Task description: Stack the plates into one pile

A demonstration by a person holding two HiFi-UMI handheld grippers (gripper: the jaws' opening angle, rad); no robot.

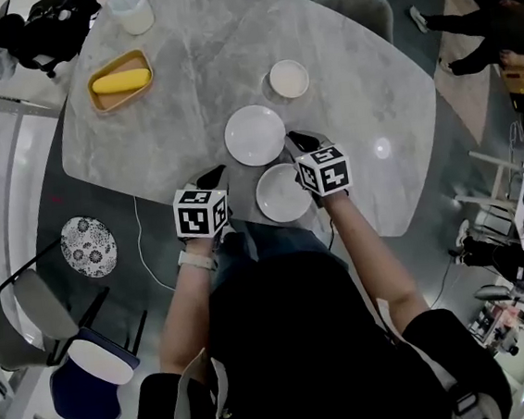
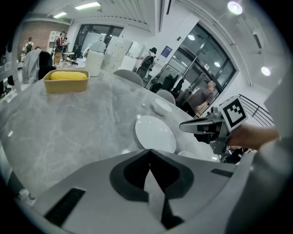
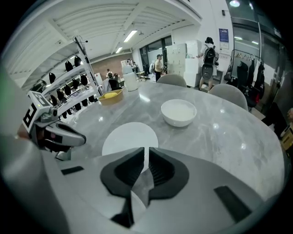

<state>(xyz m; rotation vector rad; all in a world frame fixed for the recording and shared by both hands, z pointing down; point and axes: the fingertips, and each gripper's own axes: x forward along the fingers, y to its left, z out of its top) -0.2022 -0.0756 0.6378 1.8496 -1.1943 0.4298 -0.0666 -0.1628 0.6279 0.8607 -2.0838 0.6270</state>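
Two white plates lie apart on the grey marble table (image 1: 178,120): one near the middle (image 1: 255,135), the other by the front edge (image 1: 283,193). A small white bowl (image 1: 289,78) stands farther back. My left gripper (image 1: 214,174) hovers at the front edge, left of both plates, shut with nothing between its jaws. My right gripper (image 1: 298,141) is shut and empty too, just right of the middle plate and above the near plate's far rim. In the left gripper view the middle plate (image 2: 154,133) lies ahead of the jaws. In the right gripper view the same plate (image 3: 129,136) and the bowl (image 3: 179,112) show.
A yellow tray (image 1: 121,81) holding a yellow object sits at the table's far left, with a white jug (image 1: 132,8) behind it. Chairs stand around the table. A patterned disc (image 1: 88,246) and a white cable lie on the floor at left.
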